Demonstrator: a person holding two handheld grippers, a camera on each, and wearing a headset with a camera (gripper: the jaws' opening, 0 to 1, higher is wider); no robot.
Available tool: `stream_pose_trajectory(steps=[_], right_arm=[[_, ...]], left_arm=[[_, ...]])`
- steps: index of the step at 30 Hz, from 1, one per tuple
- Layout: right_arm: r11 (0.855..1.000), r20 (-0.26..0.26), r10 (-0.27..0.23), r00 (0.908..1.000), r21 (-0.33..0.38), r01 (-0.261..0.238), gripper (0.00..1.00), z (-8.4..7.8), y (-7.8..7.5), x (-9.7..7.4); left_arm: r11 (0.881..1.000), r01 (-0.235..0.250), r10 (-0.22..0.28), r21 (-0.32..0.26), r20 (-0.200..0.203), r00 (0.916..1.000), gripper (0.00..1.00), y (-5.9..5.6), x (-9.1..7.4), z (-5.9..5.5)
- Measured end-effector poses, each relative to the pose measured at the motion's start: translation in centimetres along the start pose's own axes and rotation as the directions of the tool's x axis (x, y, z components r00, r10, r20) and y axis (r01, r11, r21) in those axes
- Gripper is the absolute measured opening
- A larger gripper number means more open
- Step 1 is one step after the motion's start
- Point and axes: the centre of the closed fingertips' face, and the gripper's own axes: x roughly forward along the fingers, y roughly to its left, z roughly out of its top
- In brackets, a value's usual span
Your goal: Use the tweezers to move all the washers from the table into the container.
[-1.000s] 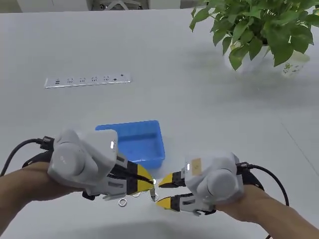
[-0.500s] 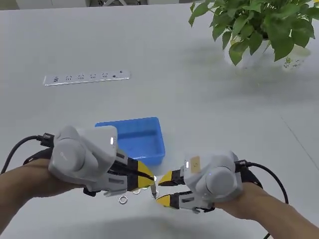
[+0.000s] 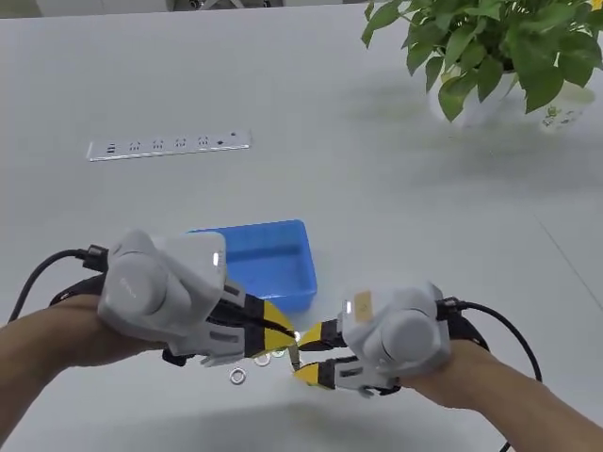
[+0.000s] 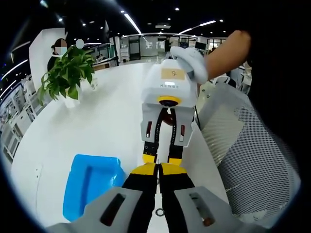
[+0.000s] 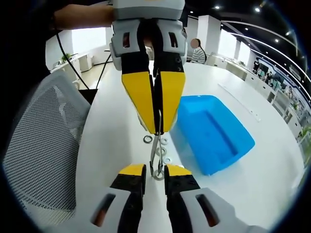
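Lying loose on the white table (image 3: 396,198), just in front of the container's near wall, are the washers (image 5: 147,139): small, flat, silvery rings with open centres, at least four of them countable in the right gripper view, scattered close together but not stacked; the head view picks out three, one a little apart toward the person. One container (image 3: 264,259) stands on the table, a shallow blue rectangular tray, open-topped, with nothing visible inside it. One pair of tweezers (image 5: 156,148) is in play, thin and metallic, its two slim arms running down to the table, where the tips rest at one washer. Two grippers meet nose to nose over the washers. The left gripper (image 3: 285,331) has its yellow-and-black fingers pressed together on the upper part of the tweezers, gripping them. The right gripper (image 5: 155,171) has its fingers apart, one on each side of the tweezers' lower end near the tips; whether they touch the metal I cannot tell. Each gripper is held in a bare hand, with a black cable trailing from it. Farther back on the table lie one white power strip (image 3: 168,146) and one leafy potted plant (image 3: 490,47), both well apart from the work, and a grey mesh chair (image 5: 43,145) stands beside the table edge
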Motion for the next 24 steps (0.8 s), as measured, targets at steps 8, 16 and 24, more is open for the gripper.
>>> stream_pose_trajectory(steps=[8, 16, 24], right_arm=[[1.0, -0.013, 0.009, 0.9999, 0.005, -0.009, 0.13, -0.29, -0.12, 0.31], [1.0, -0.013, 0.014, 0.9998, 0.011, -0.014, 0.12, -0.35, -0.11, 0.43], [1.0, -0.021, 0.022, 0.9995, 0.014, -0.021, 0.11, -0.35, 0.01, 0.45]], left_arm=[[1.0, 0.004, -0.004, 0.0, 0.003, 1.0, 0.04, -0.03, 0.18, 0.15], [1.0, 0.006, -0.006, 0.003, 0.003, 1.0, 0.04, 0.05, 0.3, 0.25], [1.0, 0.013, -0.013, 0.005, 0.006, 0.9999, 0.04, -0.11, 0.46, 0.42]])
